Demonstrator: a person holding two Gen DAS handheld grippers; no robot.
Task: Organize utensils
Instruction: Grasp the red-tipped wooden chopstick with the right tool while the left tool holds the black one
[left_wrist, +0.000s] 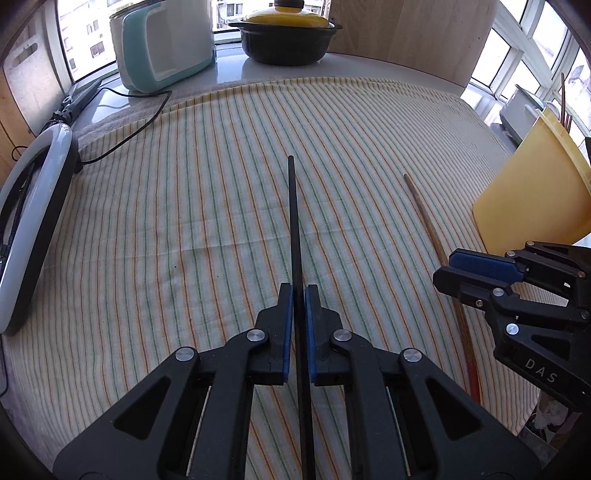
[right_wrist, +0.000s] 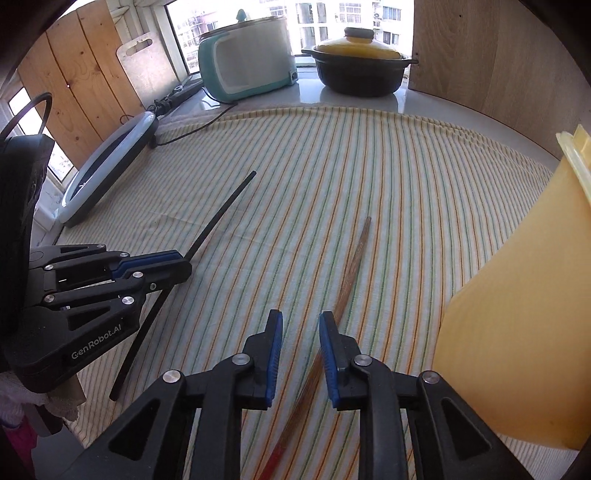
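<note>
- Left gripper (left_wrist: 298, 295): blue-padded fingers (left_wrist: 287, 332) clamped on a black chopstick (left_wrist: 294, 221). Stick is thin, matte and straight. It runs between the pads toward 12 o'clock in the left wrist view, with the rear part passing back under the gripper body.
- In the right wrist view the same black chopstick (right_wrist: 221, 210) points to about 1 o'clock from the left gripper (right_wrist: 181, 267). Its back end sticks out toward 7 o'clock over the cloth.
- Right gripper (right_wrist: 300, 325): jaws apart, nothing between the pads. Fingers (right_wrist: 275, 354) are black plastic with ribbed blue rubber faces and silver pivot pins.
- Wooden chopstick (right_wrist: 351, 273): brown, tapered, with a reddish butt end. It lies flat on the cloth, passes beneath the right-hand pad and heads toward 1 o'clock. Cannot tell whether the pad touches it.
- Striped cloth (left_wrist: 221, 184): cream fabric with thin orange and green stripes, lightly creased.
- Yellow holder (right_wrist: 517, 332): translucent plastic, at 3 o'clock of the right gripper. Brown sticks stand inside it in the left wrist view.
- Ring light (right_wrist: 107, 170) at 9–10 o'clock, flat on the cloth edge, cable attached.
- Teal-and-white cooker (right_wrist: 247, 62) and black pot (right_wrist: 358, 70) with a yellow lid at 12 o'clock on the counter.
- Writing: "GenRobot.AI" on the left gripper body; "DAS" on the right gripper (left_wrist: 447, 273).
</note>
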